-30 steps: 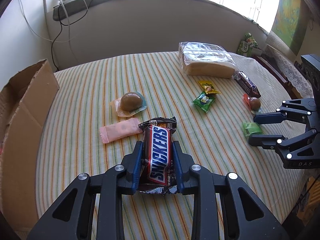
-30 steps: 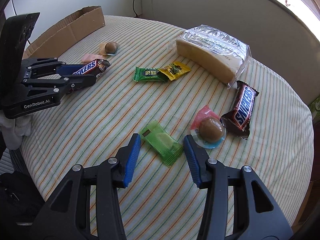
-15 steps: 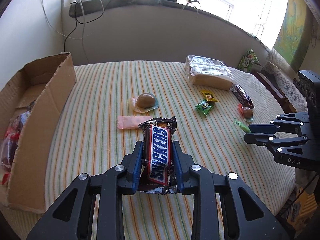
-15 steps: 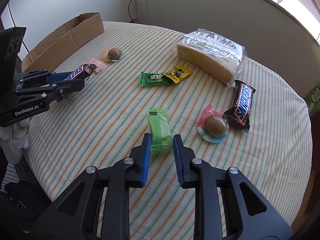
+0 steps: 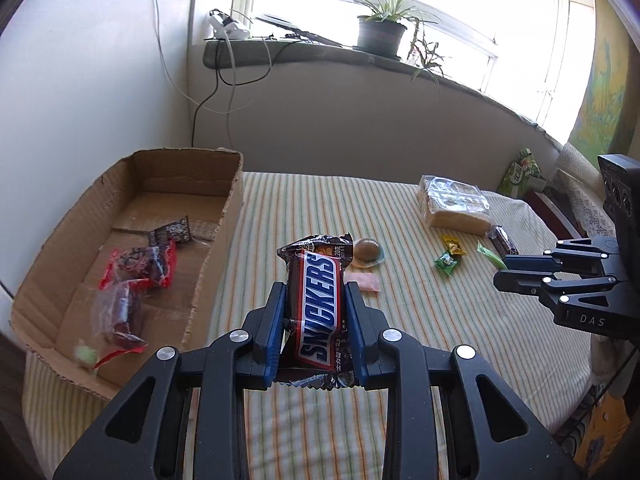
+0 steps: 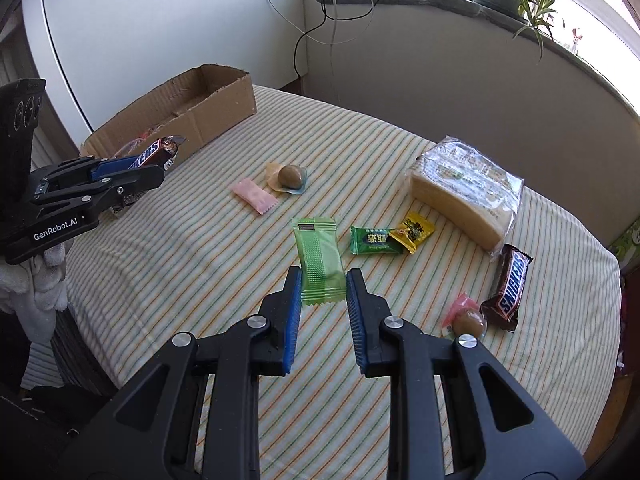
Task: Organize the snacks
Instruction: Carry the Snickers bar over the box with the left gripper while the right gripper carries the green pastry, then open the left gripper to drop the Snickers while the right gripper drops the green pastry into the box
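Note:
My left gripper [image 5: 315, 300] is shut on a Snickers bar [image 5: 318, 304] and holds it in the air above the striped table, just right of the cardboard box [image 5: 208, 276]. It also shows in the right wrist view [image 6: 152, 160]. My right gripper [image 6: 320, 280] is shut on a light green wafer packet [image 6: 320, 260], lifted off the table; it shows in the left wrist view [image 5: 500, 274]. The box holds several dark and red wrapped snacks [image 5: 140, 268].
On the table lie a pink packet [image 6: 256, 197], a brown ball in a cup [image 6: 290, 176], green [image 6: 372, 240] and yellow [image 6: 412, 230] candies, a bagged loaf [image 6: 468, 188], a second Snickers [image 6: 508, 286] and another brown ball [image 6: 466, 322].
Both grippers have risen and pulled back. My left one has carried the Snickers towards the box, whose inside now shows. My right one closed on the green packet and lifted it.

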Demonstrator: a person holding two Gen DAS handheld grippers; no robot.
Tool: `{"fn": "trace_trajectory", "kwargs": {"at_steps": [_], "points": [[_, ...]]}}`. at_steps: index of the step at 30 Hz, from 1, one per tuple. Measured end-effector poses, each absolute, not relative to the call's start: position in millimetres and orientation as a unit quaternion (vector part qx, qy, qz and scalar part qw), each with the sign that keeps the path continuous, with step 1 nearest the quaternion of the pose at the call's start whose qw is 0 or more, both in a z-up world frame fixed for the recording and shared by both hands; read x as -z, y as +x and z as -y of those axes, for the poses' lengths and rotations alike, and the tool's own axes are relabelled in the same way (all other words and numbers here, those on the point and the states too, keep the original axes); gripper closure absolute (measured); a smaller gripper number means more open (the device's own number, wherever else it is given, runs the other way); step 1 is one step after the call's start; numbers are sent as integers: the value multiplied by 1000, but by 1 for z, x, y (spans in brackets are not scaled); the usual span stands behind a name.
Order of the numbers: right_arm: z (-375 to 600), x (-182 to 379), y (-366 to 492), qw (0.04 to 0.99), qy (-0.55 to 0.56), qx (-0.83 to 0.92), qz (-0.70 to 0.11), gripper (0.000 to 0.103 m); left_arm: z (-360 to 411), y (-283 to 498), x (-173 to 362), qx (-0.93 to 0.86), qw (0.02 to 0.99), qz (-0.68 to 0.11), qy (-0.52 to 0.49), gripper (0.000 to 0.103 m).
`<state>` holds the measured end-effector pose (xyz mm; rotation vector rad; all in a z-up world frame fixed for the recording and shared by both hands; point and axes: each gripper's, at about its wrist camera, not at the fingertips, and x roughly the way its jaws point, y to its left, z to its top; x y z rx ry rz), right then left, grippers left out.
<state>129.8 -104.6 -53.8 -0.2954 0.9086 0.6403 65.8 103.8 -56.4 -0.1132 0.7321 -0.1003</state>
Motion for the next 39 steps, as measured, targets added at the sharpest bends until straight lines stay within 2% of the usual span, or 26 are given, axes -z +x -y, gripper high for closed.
{"fn": "trace_trajectory", "kwargs": {"at_steps": [10, 20, 34, 35, 36, 37, 39], "points": [[42, 28, 143, 838, -158, -340, -396, 80, -169, 51, 47, -28, 940, -334, -67, 76], [-22, 25, 144, 824, -169, -380, -384, 80, -220, 48, 53, -79, 936, -336, -65, 76], [-123, 34, 137, 794, -189, -436, -379, 80, -243, 55, 55, -96, 935, -334, -76, 76], [-127, 36, 137, 791, -191, -442, -378, 80, -244, 55, 55, -98, 934, -334, -76, 73], [-131, 37, 137, 788, -195, -445, -379, 80, -244, 55, 55, -100, 935, -333, -76, 63], [-135, 39, 137, 786, -201, -445, -379, 79, -243, 54, 54, -101, 935, -331, -75, 60], [-138, 41, 136, 787, -206, -443, -378, 68, -244, 54, 53, -105, 936, -329, -75, 60]]}}
